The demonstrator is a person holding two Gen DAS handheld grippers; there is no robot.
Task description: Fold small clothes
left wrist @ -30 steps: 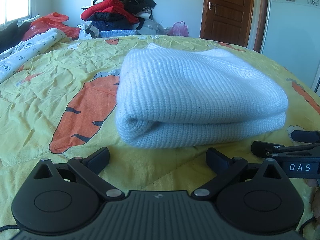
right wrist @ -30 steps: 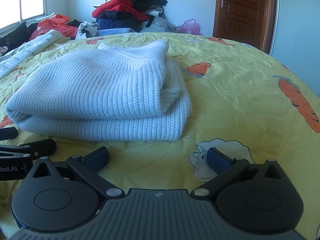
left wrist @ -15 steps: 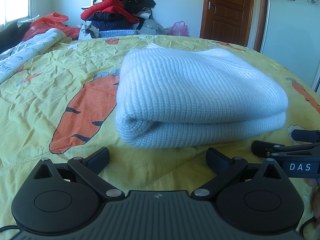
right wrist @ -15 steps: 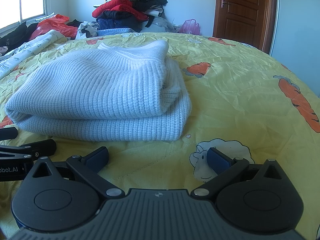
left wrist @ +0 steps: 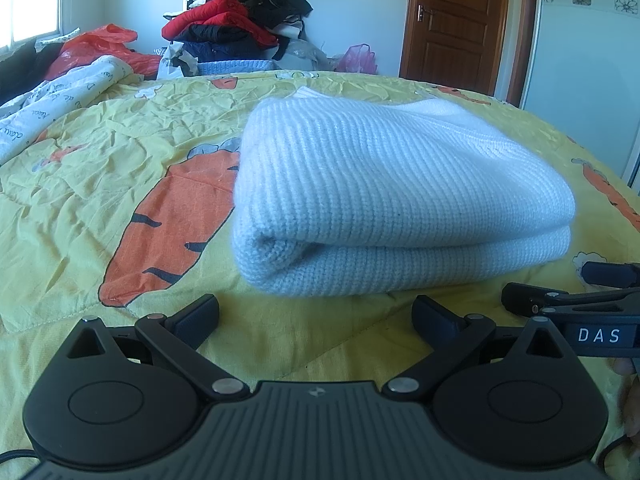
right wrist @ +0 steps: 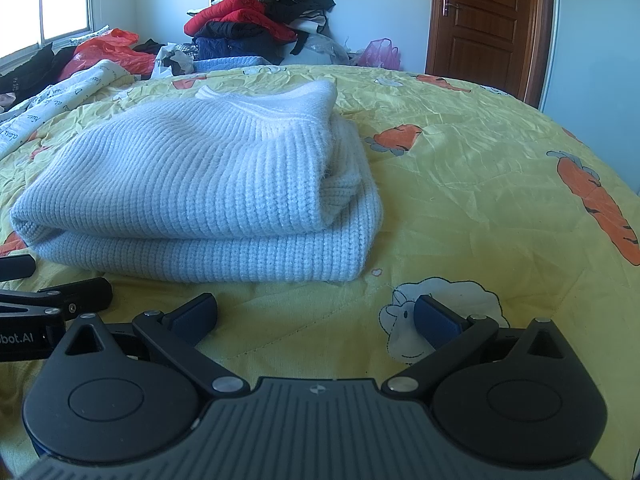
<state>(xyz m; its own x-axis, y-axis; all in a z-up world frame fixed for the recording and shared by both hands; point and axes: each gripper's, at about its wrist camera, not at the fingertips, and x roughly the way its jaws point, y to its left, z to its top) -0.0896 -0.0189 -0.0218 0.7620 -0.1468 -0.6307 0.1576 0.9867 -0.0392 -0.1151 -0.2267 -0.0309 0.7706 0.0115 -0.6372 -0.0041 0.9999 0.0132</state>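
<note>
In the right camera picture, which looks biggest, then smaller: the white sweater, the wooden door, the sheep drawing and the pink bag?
1. White sweater, by far the most area.
2. Wooden door. It stands far back, so it only looks smaller than the sweater.
3. Sheep drawing, partly hidden by the right gripper.
4. Pink bag, smallest.

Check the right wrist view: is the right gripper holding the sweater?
No, the right gripper is open and empty, short of the folded sweater.

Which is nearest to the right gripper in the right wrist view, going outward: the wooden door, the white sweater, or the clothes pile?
From the right gripper:
1. White sweater, just ahead, left of centre.
2. Clothes pile, beyond the bed's far edge.
3. Wooden door, far right.
</note>
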